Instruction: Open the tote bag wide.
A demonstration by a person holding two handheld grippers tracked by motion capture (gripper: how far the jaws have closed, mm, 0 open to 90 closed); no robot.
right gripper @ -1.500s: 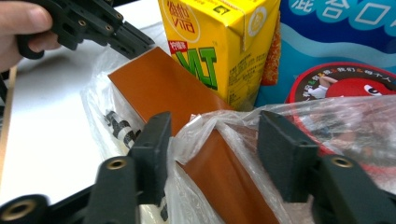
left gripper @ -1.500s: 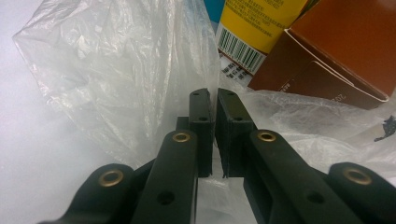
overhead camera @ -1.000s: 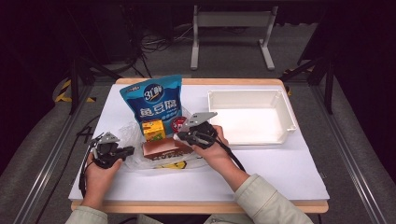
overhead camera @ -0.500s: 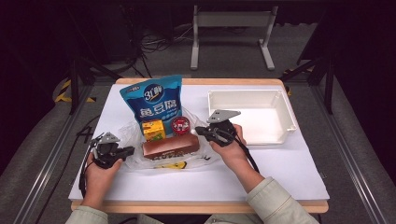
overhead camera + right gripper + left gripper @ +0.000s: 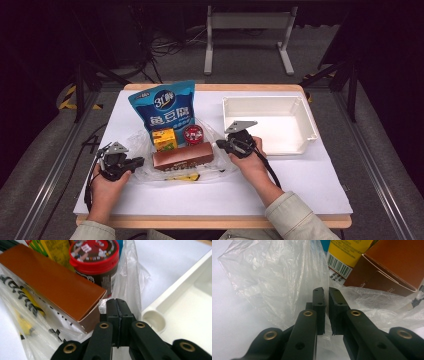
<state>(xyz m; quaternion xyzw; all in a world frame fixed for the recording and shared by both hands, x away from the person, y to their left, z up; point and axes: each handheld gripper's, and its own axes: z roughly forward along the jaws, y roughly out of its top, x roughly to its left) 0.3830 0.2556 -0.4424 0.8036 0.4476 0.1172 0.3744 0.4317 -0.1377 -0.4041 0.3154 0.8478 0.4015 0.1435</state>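
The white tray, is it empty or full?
Empty: the tray shows a bare white floor in the high view; the boxes lie outside it on the plastic bag.

White-topped table w/ light wood edge along front & back, standing on grey carpeted floor. Metal rails running along both sides of table, angled toward the far end. Beyond table: pale metal frame stand on two feet, tangle of cables on floor beside it. Yellow-black hazard tape at left, near dark stand legs; similar dark legs at right. Background very dark, walls not made out. Lighting concentrated on tabletop, rest dim.
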